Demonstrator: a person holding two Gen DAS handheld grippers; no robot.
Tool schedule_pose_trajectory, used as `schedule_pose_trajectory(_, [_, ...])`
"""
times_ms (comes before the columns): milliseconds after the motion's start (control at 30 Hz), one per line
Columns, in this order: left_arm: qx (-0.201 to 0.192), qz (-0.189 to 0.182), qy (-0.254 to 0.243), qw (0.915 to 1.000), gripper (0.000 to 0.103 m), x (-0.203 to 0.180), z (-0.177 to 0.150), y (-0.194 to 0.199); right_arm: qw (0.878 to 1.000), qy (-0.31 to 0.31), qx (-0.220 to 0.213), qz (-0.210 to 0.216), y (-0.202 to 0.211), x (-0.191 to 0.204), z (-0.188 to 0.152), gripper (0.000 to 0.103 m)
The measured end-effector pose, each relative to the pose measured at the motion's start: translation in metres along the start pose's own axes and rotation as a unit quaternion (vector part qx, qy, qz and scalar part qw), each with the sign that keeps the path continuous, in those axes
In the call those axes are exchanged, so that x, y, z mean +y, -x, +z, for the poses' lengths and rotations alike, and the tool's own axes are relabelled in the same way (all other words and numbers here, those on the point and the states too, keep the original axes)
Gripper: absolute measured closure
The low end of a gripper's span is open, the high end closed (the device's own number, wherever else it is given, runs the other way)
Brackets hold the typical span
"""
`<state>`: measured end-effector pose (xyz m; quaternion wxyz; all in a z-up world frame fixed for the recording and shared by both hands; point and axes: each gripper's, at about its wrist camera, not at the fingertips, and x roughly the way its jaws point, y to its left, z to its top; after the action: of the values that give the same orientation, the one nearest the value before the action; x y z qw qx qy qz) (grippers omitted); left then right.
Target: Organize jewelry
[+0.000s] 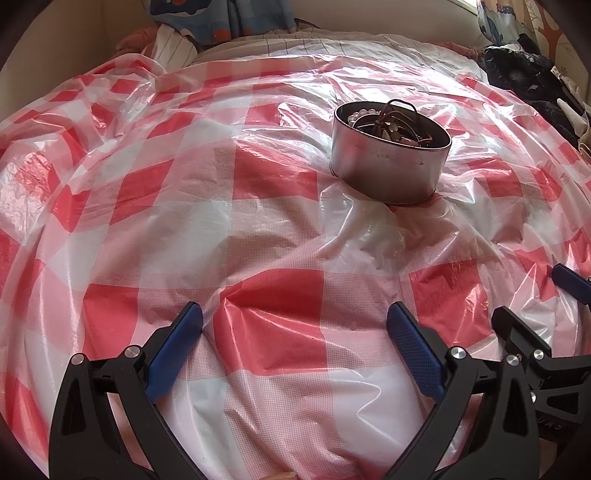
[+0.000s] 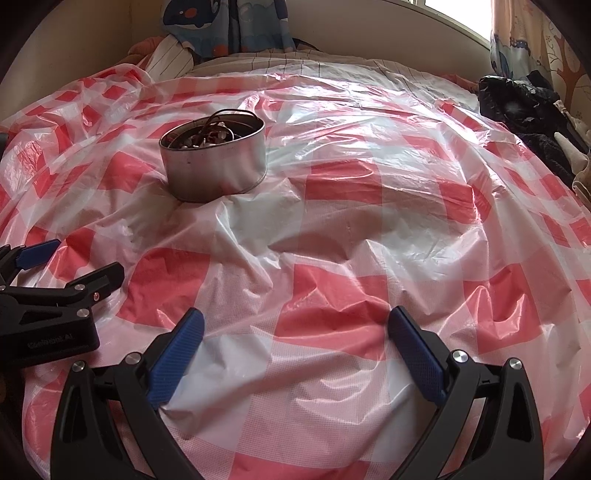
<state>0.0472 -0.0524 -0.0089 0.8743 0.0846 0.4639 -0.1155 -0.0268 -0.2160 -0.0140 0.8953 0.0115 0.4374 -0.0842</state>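
A round metal tin (image 1: pixel 388 162) stands on the red-and-white checked plastic sheet (image 1: pixel 273 229), ahead and right in the left wrist view. It holds a tangle of jewelry (image 1: pixel 384 122): pearl beads, dark bangles and wire loops. The right wrist view has the same tin (image 2: pixel 216 162) ahead and to the left, with jewelry (image 2: pixel 210 134) heaped inside. My left gripper (image 1: pixel 295 314) is open, well short of the tin, nothing between its blue pads. My right gripper (image 2: pixel 295 319) is open too and empty. Each gripper shows at the other view's edge: right gripper (image 1: pixel 532 295), left gripper (image 2: pixel 74 262).
The plastic sheet (image 2: pixel 332 229) is crumpled and covers a bed. A pile of dark clothing (image 2: pixel 524 114) lies at the far right. Striped bedding (image 1: pixel 177 48) and a patterned curtain (image 2: pixel 229 26) are at the far end, against a wall.
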Motion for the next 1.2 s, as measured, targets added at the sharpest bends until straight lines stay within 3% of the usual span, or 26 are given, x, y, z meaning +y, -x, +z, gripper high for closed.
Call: schedule_pose_trajectory(1200, [-0.001, 0.015, 0.011, 0.9998, 0.007, 0.0022, -0.0010, 0.0010, 1.000, 0.002, 0.002, -0.001, 0.0003, 0.0026, -0.0008, 0.007])
